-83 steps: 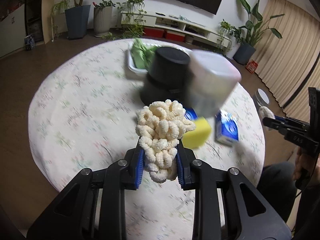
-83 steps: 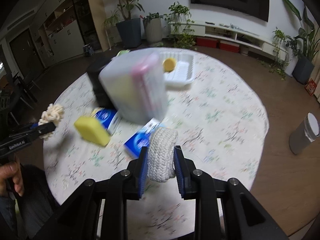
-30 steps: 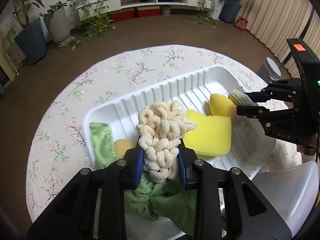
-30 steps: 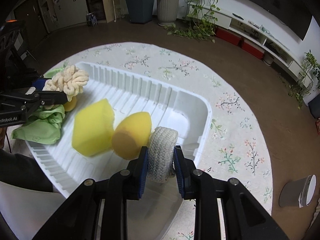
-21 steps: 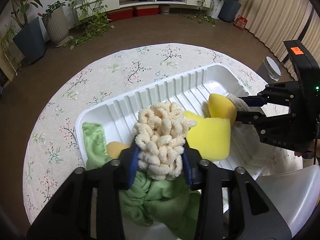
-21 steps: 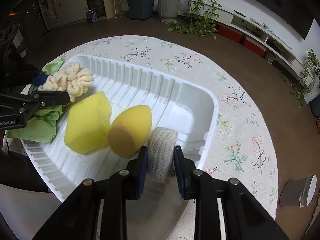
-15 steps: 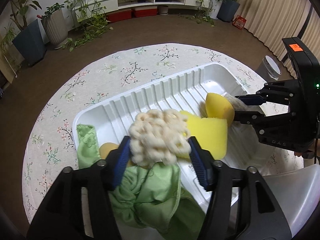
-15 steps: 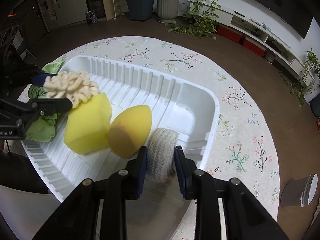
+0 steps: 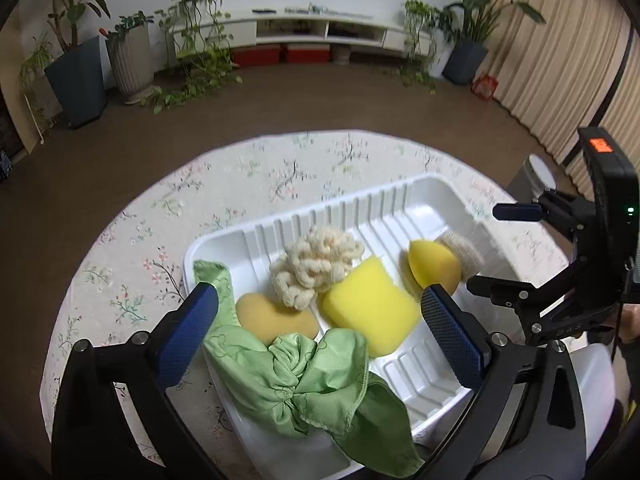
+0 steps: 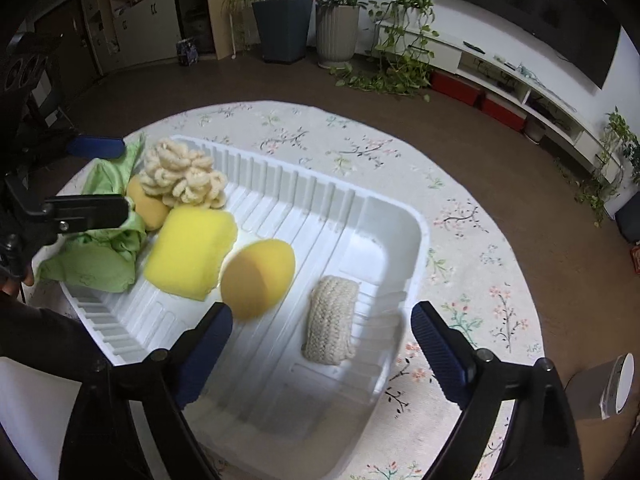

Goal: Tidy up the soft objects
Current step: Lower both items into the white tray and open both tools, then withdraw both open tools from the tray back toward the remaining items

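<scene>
Both grippers standing wide over a filled white tray on a round, flower-printed table.

The left gripper (image 9: 318, 312) and the right gripper (image 10: 322, 334) are hanging with jaws that have just been opening, gripping nothing. The cream looped scrunchie (image 9: 316, 266) is lying in the white ribbed tray (image 10: 396, 216) beside the square yellow sponge (image 9: 370, 310), and the knitted beige band (image 10: 330, 320) is resting at the tray's right end, near the egg-shaped orange sponge (image 10: 258, 274). A knotted green cloth (image 9: 304, 376) is draping over the near left rim. The tablecloth (image 9: 248, 172) is covering the table; beyond it, brown floor is stretching to potted plants (image 9: 78, 68) and a low white cabinet (image 9: 320, 30) (curtains are hanging at the far right).
</scene>
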`<move>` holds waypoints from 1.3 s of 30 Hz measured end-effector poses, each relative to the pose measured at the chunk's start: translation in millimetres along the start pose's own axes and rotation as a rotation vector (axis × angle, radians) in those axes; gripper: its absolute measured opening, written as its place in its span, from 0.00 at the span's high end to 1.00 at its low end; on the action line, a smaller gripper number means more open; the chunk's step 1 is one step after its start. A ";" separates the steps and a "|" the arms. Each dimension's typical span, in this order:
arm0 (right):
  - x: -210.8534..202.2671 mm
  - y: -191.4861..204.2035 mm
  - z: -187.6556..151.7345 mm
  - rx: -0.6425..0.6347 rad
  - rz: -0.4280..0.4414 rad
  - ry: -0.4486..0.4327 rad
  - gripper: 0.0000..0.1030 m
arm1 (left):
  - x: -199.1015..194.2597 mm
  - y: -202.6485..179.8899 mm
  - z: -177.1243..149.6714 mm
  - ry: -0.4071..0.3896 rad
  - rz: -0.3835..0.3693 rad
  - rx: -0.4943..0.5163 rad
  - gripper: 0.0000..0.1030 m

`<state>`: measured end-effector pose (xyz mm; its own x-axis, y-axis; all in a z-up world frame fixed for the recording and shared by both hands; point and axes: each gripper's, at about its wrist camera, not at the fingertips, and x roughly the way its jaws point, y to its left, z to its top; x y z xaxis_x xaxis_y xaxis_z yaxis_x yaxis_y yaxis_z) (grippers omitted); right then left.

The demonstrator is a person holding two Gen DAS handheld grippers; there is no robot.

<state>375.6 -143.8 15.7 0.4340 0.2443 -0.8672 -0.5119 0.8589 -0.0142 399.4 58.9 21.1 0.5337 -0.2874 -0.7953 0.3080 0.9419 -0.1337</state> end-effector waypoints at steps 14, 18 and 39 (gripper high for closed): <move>-79.2 -30.6 -11.8 0.150 0.024 -0.181 0.00 | -82.8 6.2 -24.0 -0.188 0.002 -0.084 0.00; -109.4 -26.2 -35.0 0.173 0.031 -0.226 0.00 | -109.0 0.7 -54.5 -0.212 0.002 -0.109 0.00; -179.3 65.8 -197.9 0.266 0.094 -0.264 0.00 | -165.8 -80.5 -226.5 -0.195 -0.004 -0.154 0.00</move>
<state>117.4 -220.1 71.7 0.5881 0.4051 -0.7000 -0.3632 0.9056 0.2190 107.7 70.0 29.8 0.6792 -0.3050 -0.6676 0.1943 0.9518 -0.2372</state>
